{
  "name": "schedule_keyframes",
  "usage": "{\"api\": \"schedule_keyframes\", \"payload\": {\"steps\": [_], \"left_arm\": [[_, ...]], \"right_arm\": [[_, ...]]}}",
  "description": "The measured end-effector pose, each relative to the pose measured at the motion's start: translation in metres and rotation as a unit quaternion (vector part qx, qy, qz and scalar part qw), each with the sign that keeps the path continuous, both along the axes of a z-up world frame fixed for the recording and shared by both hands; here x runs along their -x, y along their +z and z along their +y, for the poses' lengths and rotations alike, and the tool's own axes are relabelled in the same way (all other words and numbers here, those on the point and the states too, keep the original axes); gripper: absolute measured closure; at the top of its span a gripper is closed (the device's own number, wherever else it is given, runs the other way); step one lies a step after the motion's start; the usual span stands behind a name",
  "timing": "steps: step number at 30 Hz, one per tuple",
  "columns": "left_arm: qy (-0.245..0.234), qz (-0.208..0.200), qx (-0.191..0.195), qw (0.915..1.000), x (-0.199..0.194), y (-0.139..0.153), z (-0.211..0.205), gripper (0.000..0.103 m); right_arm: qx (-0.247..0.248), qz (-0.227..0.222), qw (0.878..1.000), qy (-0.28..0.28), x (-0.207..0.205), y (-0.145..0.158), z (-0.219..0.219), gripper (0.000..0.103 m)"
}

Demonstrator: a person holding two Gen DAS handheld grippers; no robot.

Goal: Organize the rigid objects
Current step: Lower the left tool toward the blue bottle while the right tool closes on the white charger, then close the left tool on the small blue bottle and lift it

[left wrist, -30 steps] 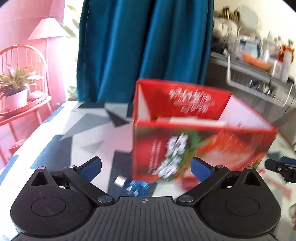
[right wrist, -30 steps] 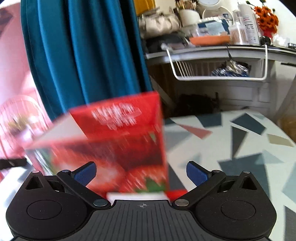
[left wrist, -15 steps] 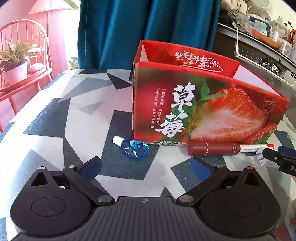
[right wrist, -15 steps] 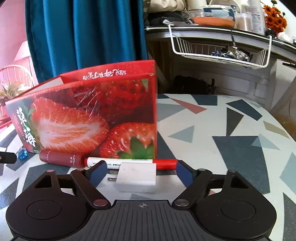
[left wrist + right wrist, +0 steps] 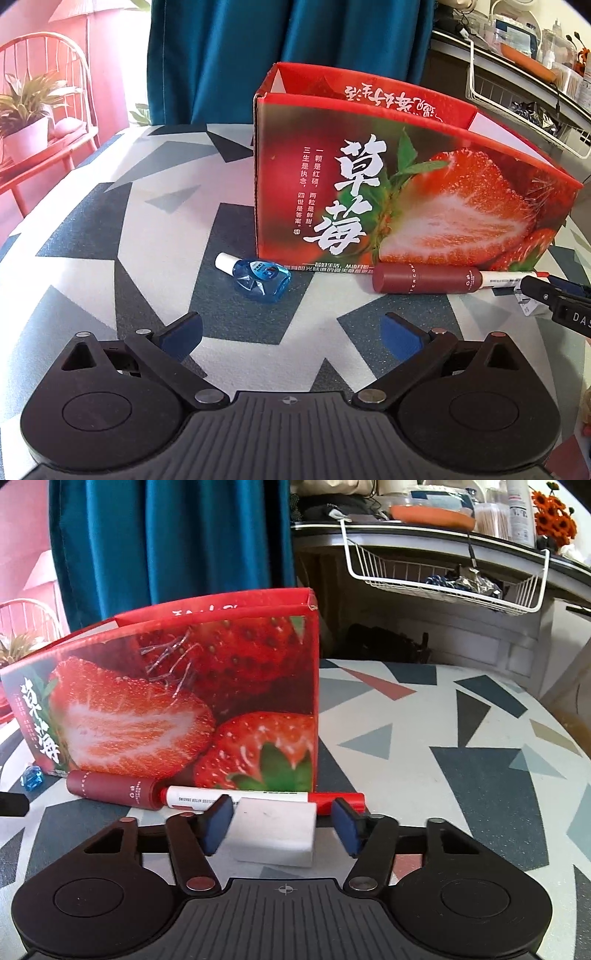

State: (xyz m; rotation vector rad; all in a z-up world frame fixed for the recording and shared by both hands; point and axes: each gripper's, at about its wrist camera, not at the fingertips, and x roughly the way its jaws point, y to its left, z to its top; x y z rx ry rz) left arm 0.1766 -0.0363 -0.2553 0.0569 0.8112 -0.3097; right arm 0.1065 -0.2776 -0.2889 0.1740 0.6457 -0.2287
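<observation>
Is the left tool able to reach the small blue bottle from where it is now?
Probably yes. The left tool is open, and the blue bottle lies on the table ahead of it, slightly to the left, with nothing between them.

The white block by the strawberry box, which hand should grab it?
Right. The right gripper already straddles the white block, fingers open on either side. The left gripper sits open further off, nearer the blue bottle.

Both low tabletop views face the strawberry box from opposite ends.
</observation>
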Motion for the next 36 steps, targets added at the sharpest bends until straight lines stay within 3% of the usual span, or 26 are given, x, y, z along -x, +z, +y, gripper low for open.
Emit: {"api": "schedule_keyframes", "payload": {"steps": [16, 25, 31, 35, 36], "left_arm": [[0.012, 0.010, 0.008, 0.9998, -0.003, -0.003, 0.005, 0.000], [0.045, 0.011, 0.039, 0.9982, -0.016, 0.000, 0.020, 0.003], [0.044, 0.008, 0.069, 0.9966, -0.034, 0.002, 0.030, 0.014], [0.046, 0.037, 0.091, 0.9941, -0.048, -0.005, 0.029, 0.041], [0.043, 0.037, 0.091, 0.9943, -0.049, -0.006, 0.026, 0.042]], "right_arm": [[-0.027, -0.005, 1.000, -0.002, 0.005, 0.000, -0.005, 0.060], [-0.025, -0.006, 1.000, 0.000, 0.006, 0.000, -0.005, 0.060], [-0.019, -0.005, 1.000, 0.002, 0.005, 0.000, -0.002, 0.060], [-0.020, -0.005, 1.000, 0.003, 0.005, 0.000, -0.002, 0.060], [-0.020, -0.005, 1.000, 0.003, 0.005, 0.000, -0.002, 0.060]]}}
